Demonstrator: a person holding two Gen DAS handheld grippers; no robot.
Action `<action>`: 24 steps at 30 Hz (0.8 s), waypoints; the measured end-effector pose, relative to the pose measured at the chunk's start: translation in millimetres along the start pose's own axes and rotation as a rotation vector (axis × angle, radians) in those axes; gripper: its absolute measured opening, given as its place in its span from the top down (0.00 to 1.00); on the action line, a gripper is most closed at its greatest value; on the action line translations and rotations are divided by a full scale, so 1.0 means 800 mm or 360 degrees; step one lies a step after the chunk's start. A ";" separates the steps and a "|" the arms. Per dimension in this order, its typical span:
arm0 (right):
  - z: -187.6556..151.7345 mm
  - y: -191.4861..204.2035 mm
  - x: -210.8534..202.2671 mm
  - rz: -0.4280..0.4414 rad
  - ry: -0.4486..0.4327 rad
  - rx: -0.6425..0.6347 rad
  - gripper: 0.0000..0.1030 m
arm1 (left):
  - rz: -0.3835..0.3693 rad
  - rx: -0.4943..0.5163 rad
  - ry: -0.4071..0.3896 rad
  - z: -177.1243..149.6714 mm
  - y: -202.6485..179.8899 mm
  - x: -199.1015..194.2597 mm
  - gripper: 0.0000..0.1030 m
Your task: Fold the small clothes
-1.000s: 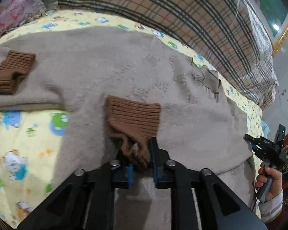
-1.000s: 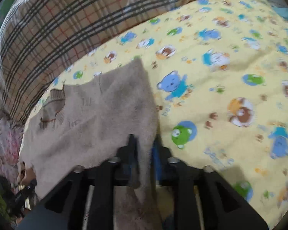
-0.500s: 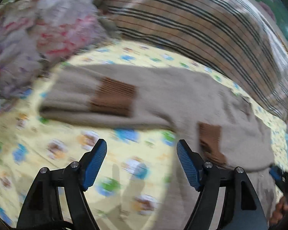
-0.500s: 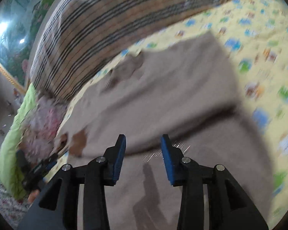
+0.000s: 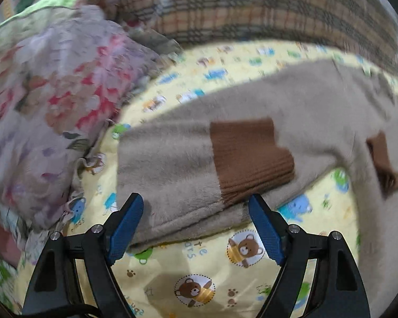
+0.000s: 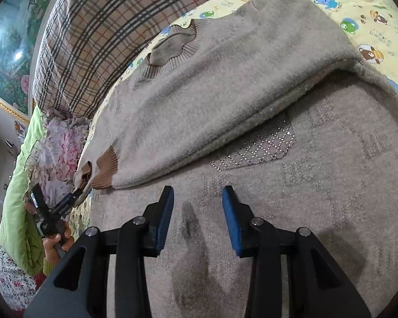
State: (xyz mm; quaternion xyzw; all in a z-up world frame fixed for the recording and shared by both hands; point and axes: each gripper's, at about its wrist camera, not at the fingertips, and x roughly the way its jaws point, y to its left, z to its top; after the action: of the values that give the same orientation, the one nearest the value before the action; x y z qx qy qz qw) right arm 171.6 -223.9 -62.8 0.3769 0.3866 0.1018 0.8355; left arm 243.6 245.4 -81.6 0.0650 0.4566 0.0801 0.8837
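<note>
Bed w/ yellow bear-print sheet (image 5: 199, 278) carries the beige sweater (image 6: 225, 84). Both sleeves were let go a sec ago: left tongs (image 5: 196, 228) now spread near folded sleeve's brown cuff (image 5: 252, 156), right tongs (image 6: 197, 217) spread over sweater body. Sleeves folded in; body fold likely next.

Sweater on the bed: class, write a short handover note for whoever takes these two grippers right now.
Left gripper: open, holding nothing, just in front of the folded sleeve with its brown cuff.
Right gripper: open, holding nothing, over the sweater body.
Done: both sleeves lie folded across the body, which rests flat on the yellow bear-print sheet.
Left: fold the body, then tidy it.
</note>
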 end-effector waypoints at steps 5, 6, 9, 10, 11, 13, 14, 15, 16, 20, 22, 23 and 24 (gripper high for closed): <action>0.001 -0.001 0.004 -0.0020 0.0004 0.0020 0.62 | 0.0028 0.0043 0.0033 0.005 0.002 0.011 0.20; 0.001 -0.001 0.005 -0.0020 0.0003 0.0025 0.62 | 0.0020 0.0047 0.0043 0.007 0.004 0.017 0.25; 0.001 0.000 0.004 -0.0019 -0.0002 0.0044 0.62 | 0.0017 0.0039 0.0051 0.016 0.005 0.028 0.63; 0.001 0.000 0.004 -0.0013 -0.0003 0.0047 0.62 | -0.0005 0.0008 0.0052 0.021 0.005 0.026 0.76; 0.001 0.002 0.002 0.0002 -0.0001 0.0050 0.62 | -0.0018 -0.0020 0.0044 0.027 0.004 0.021 0.92; -0.001 0.005 -0.002 0.0034 -0.0009 0.0045 0.62 | -0.0042 -0.0048 -0.0016 0.033 -0.004 0.001 0.93; -0.001 0.007 -0.004 0.0049 -0.0015 0.0040 0.62 | -0.0073 -0.0060 -0.0046 0.035 -0.008 -0.009 0.94; -0.002 0.009 -0.007 0.0066 -0.0022 0.0036 0.62 | -0.0110 -0.0075 -0.0072 0.038 -0.014 -0.020 0.94; -0.002 0.011 -0.009 0.0083 -0.0027 0.0030 0.62 | -0.0164 -0.0093 -0.0106 0.042 -0.021 -0.035 0.94; -0.001 0.016 -0.022 0.0112 -0.0062 0.0007 0.62 | -0.0478 -0.0219 -0.0276 0.065 -0.065 -0.101 0.95; 0.001 0.015 -0.029 0.0137 -0.0085 0.0012 0.62 | -0.0610 -0.0253 -0.0321 0.078 -0.095 -0.121 0.95; 0.002 0.015 -0.031 0.0144 -0.0094 0.0012 0.62 | -0.0674 -0.0261 -0.0340 0.086 -0.117 -0.129 0.95; 0.003 0.013 -0.035 0.0153 -0.0104 0.0011 0.62 | -0.0732 -0.0262 -0.0357 0.091 -0.138 -0.134 0.95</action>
State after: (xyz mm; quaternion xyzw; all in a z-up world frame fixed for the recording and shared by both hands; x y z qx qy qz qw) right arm 156.0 -230.9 -38.4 0.4010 0.3409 0.1281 0.8406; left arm 250.8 112.5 25.1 -0.1040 0.3507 -0.0938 0.9260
